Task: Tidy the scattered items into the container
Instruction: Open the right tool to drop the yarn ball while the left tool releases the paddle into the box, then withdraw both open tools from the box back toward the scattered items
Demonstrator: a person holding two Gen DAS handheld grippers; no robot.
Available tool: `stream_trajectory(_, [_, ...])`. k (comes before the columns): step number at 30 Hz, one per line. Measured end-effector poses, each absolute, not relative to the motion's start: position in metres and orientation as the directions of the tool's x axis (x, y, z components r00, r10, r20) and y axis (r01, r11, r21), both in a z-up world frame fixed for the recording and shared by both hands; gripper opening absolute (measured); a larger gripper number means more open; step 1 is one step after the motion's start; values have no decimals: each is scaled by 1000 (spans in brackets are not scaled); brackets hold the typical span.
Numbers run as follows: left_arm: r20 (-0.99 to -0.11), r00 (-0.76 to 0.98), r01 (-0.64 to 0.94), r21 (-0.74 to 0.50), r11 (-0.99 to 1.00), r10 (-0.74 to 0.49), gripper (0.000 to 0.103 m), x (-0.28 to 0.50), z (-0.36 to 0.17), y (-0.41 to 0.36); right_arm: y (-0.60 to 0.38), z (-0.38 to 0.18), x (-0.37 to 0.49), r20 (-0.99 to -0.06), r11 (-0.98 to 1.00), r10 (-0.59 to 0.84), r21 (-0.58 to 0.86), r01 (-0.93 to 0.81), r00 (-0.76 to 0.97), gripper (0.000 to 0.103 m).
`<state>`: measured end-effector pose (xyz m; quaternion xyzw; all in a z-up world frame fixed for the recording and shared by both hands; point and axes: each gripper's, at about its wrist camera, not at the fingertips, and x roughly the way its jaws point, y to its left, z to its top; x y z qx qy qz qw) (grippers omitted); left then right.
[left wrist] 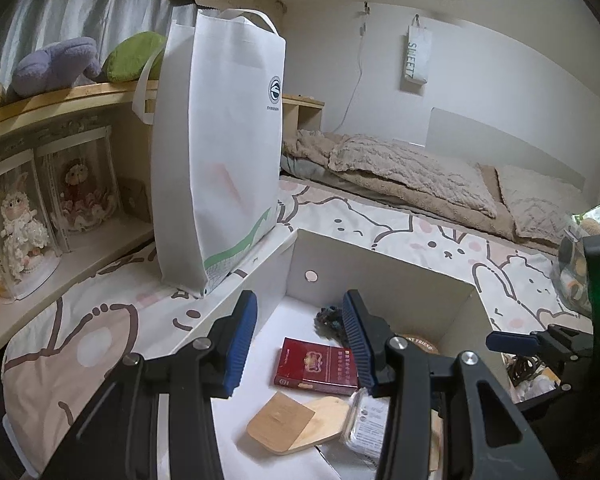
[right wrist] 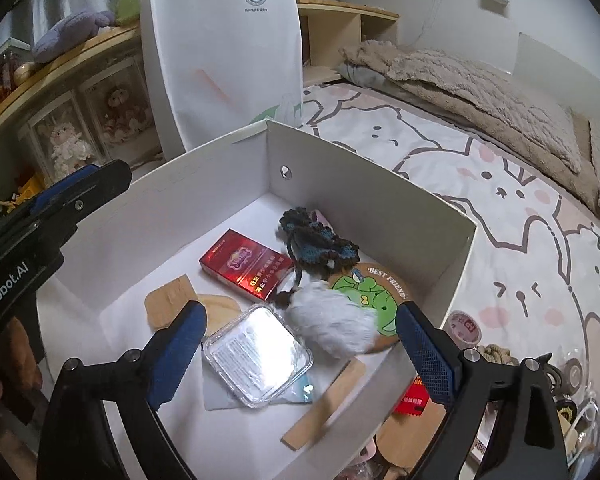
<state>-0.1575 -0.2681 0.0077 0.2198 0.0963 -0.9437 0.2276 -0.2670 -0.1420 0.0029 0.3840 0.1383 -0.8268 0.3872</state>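
An open white box [right wrist: 364, 196] sits on the bed. It holds a red packet [right wrist: 246, 266], a dark crocheted piece [right wrist: 320, 246], a fluffy white pompom [right wrist: 332, 320], a frog coaster [right wrist: 380, 300], a clear plastic case [right wrist: 258, 358], wooden pieces [right wrist: 172, 300] and a wooden stick [right wrist: 324, 404]. My right gripper [right wrist: 300, 356] is open and empty above the box's near side. My left gripper [left wrist: 300, 344] is open and empty over the box [left wrist: 380, 276], above the red packet [left wrist: 316, 366]. The left gripper also shows at the left of the right wrist view [right wrist: 60, 196].
A tall white tote bag [left wrist: 220, 140] stands behind the box. Loose items lie right of the box: a small round tin [right wrist: 466, 326], a red packet [right wrist: 410, 398], rope [right wrist: 496, 354]. Shelves with boxed dolls [left wrist: 48, 208] are left; blankets [left wrist: 412, 176] lie beyond.
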Motion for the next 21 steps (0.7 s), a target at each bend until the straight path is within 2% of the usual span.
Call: stream_trajectory(21, [-487, -786, 464, -55, -884, -382, 44, -161, 2, -265, -142, 7, -266, -728, -658, -551, 78, 749, -408, 95])
